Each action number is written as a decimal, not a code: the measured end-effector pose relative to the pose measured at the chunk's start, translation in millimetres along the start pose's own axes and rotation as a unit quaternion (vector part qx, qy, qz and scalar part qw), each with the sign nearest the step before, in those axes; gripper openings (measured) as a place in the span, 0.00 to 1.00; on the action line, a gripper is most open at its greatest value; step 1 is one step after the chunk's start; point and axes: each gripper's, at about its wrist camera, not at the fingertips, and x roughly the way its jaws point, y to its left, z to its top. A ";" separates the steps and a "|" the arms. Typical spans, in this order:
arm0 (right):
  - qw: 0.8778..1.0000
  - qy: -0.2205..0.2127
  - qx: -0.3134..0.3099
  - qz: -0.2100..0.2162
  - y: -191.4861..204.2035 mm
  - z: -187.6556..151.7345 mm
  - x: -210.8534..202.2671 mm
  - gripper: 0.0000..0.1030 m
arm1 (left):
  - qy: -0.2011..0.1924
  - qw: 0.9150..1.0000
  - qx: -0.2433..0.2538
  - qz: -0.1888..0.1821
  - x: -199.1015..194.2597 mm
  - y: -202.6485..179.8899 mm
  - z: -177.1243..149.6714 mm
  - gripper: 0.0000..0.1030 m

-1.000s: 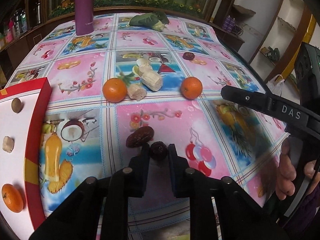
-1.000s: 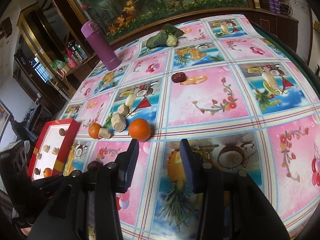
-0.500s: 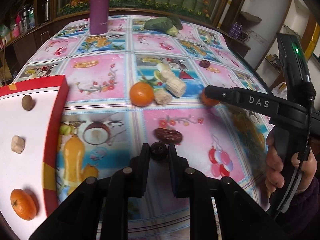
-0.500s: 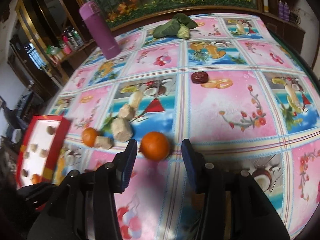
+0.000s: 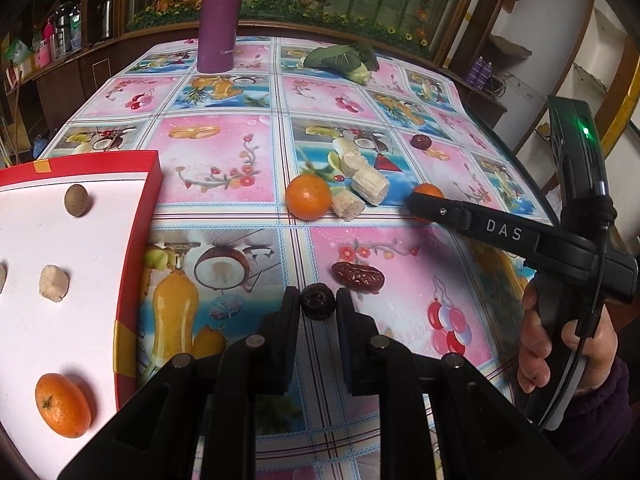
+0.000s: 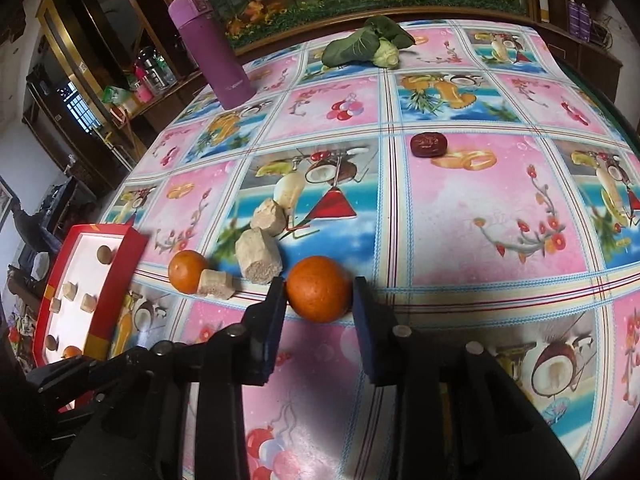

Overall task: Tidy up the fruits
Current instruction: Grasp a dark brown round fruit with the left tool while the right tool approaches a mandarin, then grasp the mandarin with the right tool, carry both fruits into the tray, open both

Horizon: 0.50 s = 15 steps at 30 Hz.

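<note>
A: So the orange (image 6: 318, 294) is sitting on the tablecloth (image 6: 460, 208) right between the right gripper (image 6: 320, 300) fingers, which have just been closing around it. Looks like the pads are barely touching, not squeezing yet.

B: Yeah, and the left gripper (image 5: 318, 304) is pinching a dark date (image 5: 317, 301) (fingers clamped tight). I'm guessing the next move is finishing the squeeze, then carrying both over to the red tray (image 5: 132, 248).

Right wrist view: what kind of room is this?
Probably a lived-in home dining or living room. A fruit-print tablecloth covers the table, a purple flask stands on it, and dark wooden cabinets cluttered with household items line the wall.
</note>
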 end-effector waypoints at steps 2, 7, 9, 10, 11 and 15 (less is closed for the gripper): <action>1.000 -0.004 0.005 0.003 -1.2 -1.6 -2.8 0.33 | -0.003 1.000 -0.003 -0.002 -3.3 1.3 0.8 0.16; 0.999 -0.046 0.019 0.019 -3.1 -3.1 -20.6 0.33 | -0.018 1.000 -0.008 -0.001 -15.8 6.6 3.4 0.16; 0.997 -0.064 0.025 0.021 -2.9 -2.6 -26.2 0.33 | -0.029 1.000 -0.008 0.003 -22.9 9.7 4.2 0.16; 0.997 -0.072 0.026 0.022 -2.2 -2.6 -29.0 0.33 | -0.035 0.999 -0.009 0.007 -27.2 12.0 4.6 0.16; 0.996 -0.081 0.026 0.021 -0.9 -2.5 -31.6 0.33 | -0.041 0.999 -0.010 0.011 -31.7 14.9 5.0 0.16; 0.995 -0.089 0.028 0.032 5.8 -2.4 -33.3 0.33 | -0.063 0.997 -0.014 0.029 -49.4 28.6 6.9 0.16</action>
